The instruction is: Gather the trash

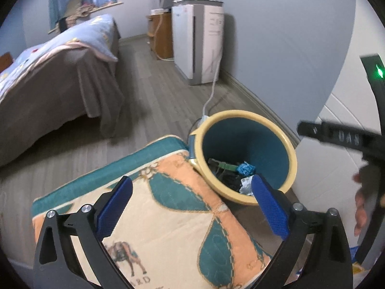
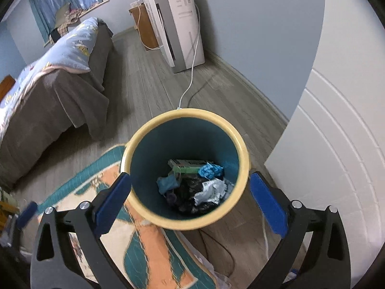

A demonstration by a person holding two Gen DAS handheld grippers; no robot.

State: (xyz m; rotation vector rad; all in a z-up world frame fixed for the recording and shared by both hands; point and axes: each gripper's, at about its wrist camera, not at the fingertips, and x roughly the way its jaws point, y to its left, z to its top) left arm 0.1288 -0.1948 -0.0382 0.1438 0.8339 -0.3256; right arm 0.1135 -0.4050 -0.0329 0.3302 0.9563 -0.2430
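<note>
A teal trash bin with a yellow rim [image 2: 186, 118] stands on the wood floor; it also shows in the left wrist view [image 1: 243, 115]. Inside lie several scraps: a crumpled blue wad [image 2: 210, 169], a green box [image 2: 186, 165], white paper [image 2: 211, 190] and dark plastic. My right gripper [image 2: 190, 200] is open and empty, directly above the bin's mouth. My left gripper [image 1: 192, 203] is open and empty, above the patterned mat [image 1: 168, 204] to the left of the bin. The right gripper's body shows at the right edge of the left wrist view [image 1: 336, 137].
A bed with a brown cover and blue quilt [image 2: 55, 72] fills the left. A white appliance [image 2: 178, 21] stands by the far wall, its cable [image 2: 192, 72] running to the bin. A white door [image 2: 336, 144] is on the right. A cable [image 2: 266, 238] lies beside the mat.
</note>
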